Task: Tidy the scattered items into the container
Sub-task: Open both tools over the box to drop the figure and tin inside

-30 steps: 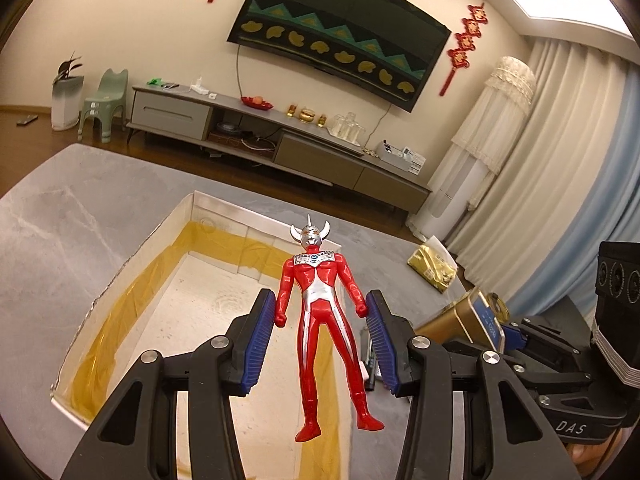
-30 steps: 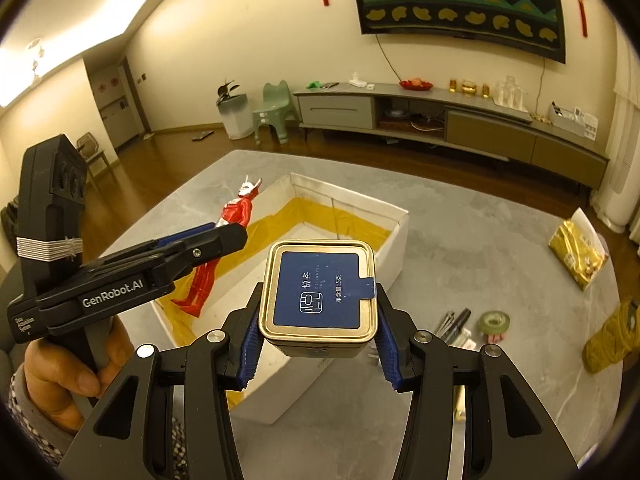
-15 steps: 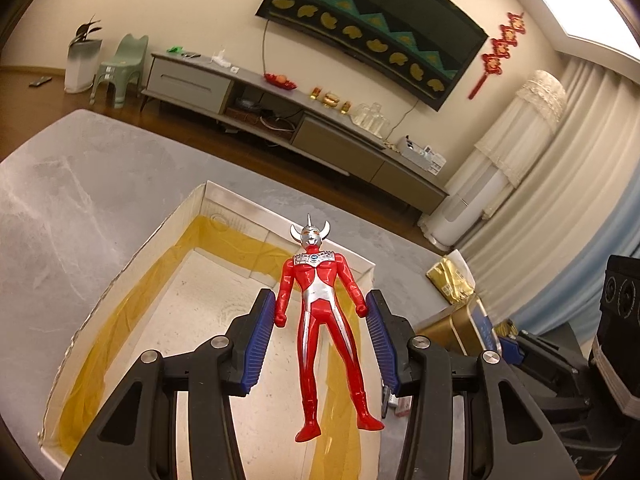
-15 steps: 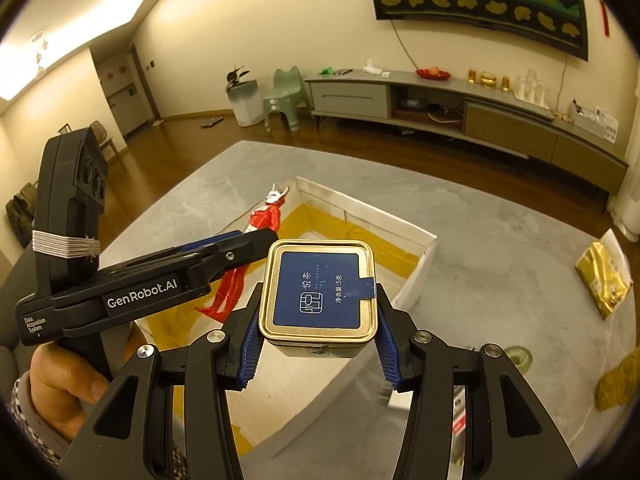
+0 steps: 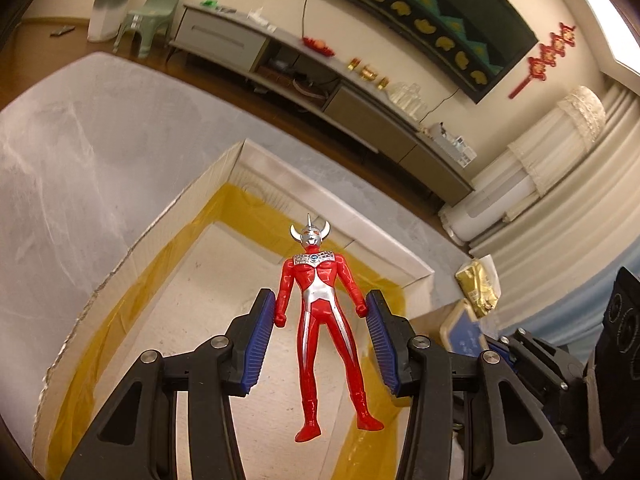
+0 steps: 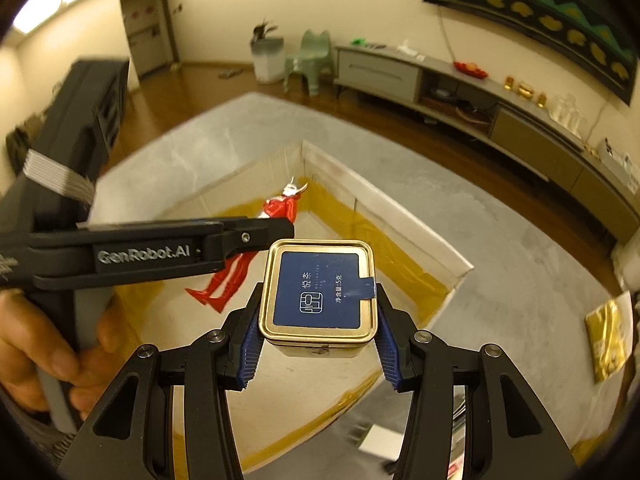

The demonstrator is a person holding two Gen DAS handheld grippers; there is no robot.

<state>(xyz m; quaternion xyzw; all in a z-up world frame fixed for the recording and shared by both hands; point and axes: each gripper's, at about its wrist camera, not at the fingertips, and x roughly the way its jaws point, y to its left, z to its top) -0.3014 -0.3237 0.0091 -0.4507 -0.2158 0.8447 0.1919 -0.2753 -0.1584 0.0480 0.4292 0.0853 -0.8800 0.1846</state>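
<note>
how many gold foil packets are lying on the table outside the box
1 seen for sure: a gold foil packet on the grey table, right of the box. The room's edges are blurred and the tools block part of the table, so more may be hidden.

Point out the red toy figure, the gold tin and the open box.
red toy figure (image 5: 320,300): left wrist view, silver chest stripe.
gold tin (image 6: 319,288): right wrist view, blue lid label.
open box (image 6: 404,204): right wrist view, far wall's rim.

I see a red-and-silver horned toy figure (image 5: 320,312) and a gold-rimmed blue tin (image 6: 318,294) held above an open white box (image 5: 132,256).
</note>
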